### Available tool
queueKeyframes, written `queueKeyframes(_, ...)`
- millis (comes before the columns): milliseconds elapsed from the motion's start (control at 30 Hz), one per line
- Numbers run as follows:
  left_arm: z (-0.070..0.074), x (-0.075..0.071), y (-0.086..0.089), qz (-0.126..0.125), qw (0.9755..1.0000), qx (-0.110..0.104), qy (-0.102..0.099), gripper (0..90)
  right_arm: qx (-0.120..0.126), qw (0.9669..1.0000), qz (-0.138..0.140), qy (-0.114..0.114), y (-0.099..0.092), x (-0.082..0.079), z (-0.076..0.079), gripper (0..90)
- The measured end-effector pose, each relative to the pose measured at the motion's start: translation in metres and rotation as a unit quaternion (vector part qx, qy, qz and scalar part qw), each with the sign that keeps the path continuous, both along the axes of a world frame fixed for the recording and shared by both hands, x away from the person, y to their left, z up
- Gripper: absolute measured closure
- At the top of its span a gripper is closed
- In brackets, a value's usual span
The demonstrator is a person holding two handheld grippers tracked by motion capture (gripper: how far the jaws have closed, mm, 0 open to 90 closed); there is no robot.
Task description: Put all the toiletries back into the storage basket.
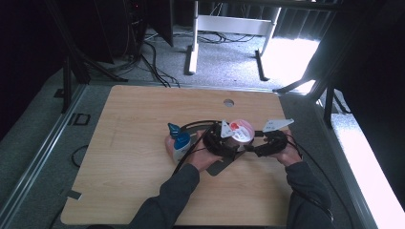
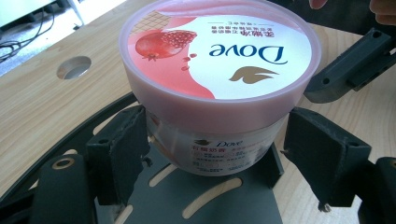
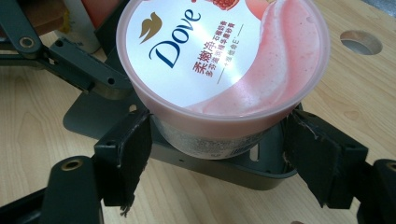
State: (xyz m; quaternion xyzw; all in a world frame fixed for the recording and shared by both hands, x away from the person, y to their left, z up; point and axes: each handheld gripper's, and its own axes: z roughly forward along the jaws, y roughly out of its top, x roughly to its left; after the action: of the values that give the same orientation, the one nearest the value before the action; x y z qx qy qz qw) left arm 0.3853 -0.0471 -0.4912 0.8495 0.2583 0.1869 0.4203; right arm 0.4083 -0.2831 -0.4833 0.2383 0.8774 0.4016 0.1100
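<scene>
High view: the tub (image 1: 241, 130) stands upright on the table (image 1: 133, 109), a little forward of the person's hands, with the left gripper (image 1: 220, 142) at its left side and the right gripper (image 1: 267, 143) at its right, both about equally near. A bottle with a blue cap (image 1: 180, 143) stands just left of the tub, beyond the left gripper. Jaw width can't be read here.

Left gripper view: the tub (image 2: 219, 79) sits between this gripper's jaws, straight ahead, on a dark slotted plate (image 2: 210, 196). The jaws flank the body under the lid; the left pad looks touching, the right shows a thin gap, so closed about it but not clearly clamped. The lid reads "Dove" upside down, with a pomegranate picture; the side label repeats "Dove" over small Chinese print.

Right gripper view: the tub (image 3: 224, 60) again lies between the jaws, at the lid's rim, near or just touching. "Dove" and Chinese characters are readable. The tub's axis is vertical.
</scene>
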Motion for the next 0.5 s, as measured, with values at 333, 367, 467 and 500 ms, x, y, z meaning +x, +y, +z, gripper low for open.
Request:
queueKeyframes(333, -0.006, 0.007, -0.003, 0.011, 0.9999, -0.004, -0.003, 22.4, -0.01, 0.9999, -0.007, 0.0, 0.001, 0.008, -0.002, 24.7)
queueKeyframes(367, -0.006, 0.008, -0.003, 0.012, 0.9999, -0.004, -0.003, 22.4, -0.009, 0.9999, -0.008, 0.001, 0.001, 0.009, -0.002, 24.7)
queueKeyframes(467, -0.009, 0.01, -0.004, 0.015, 0.9999, -0.005, -0.002, 22.4, -0.011, 0.9999, -0.011, 0.004, 0.002, 0.011, -0.004, 24.7)
queueKeyframes(500, -0.009, 0.01, -0.004, 0.015, 0.9999, -0.005, -0.002, 22.4, -0.011, 0.9999, -0.011, 0.004, 0.002, 0.011, -0.004, 24.7)
